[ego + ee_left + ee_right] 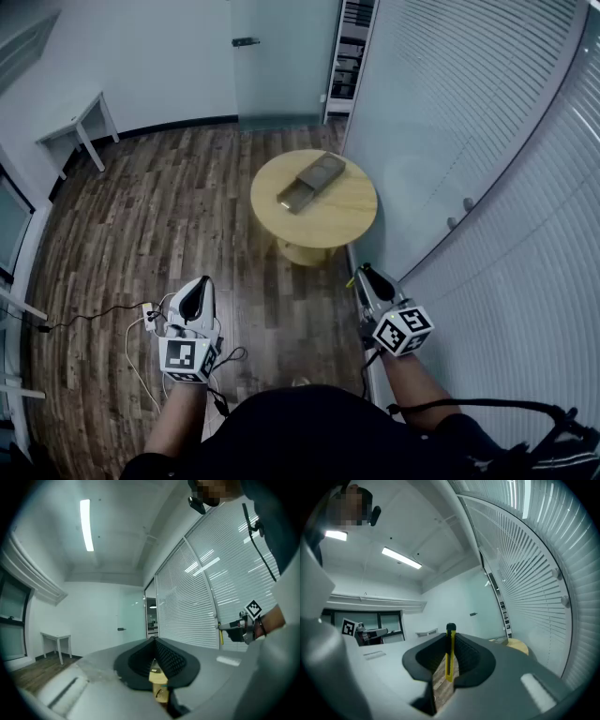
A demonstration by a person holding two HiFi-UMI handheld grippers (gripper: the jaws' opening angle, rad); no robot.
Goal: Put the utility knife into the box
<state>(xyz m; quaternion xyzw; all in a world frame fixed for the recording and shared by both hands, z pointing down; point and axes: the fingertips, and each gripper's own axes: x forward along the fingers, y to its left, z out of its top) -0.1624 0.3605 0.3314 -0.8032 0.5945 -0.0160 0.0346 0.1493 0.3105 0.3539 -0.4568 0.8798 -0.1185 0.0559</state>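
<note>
A yellow utility knife [449, 656] stands upright between the black pads of my right gripper [450, 637], which is shut on it; its dark tip pokes out past the jaws. In the head view my right gripper [368, 276] hangs low beside the blinds. A flat brown box [311, 182], its tray slid partly out, lies on the round wooden table [349, 214] well ahead of both grippers. My left gripper [195, 298] is held over the floor at the left. The left gripper [154, 641] has its jaws together with nothing between them.
A wall of white blinds [487, 141] runs along the right, close to my right gripper. Cables and a power strip [147, 316] lie on the wooden floor near my left gripper. A white desk [80, 117] stands at the far left, a glass door [281, 56] behind the table.
</note>
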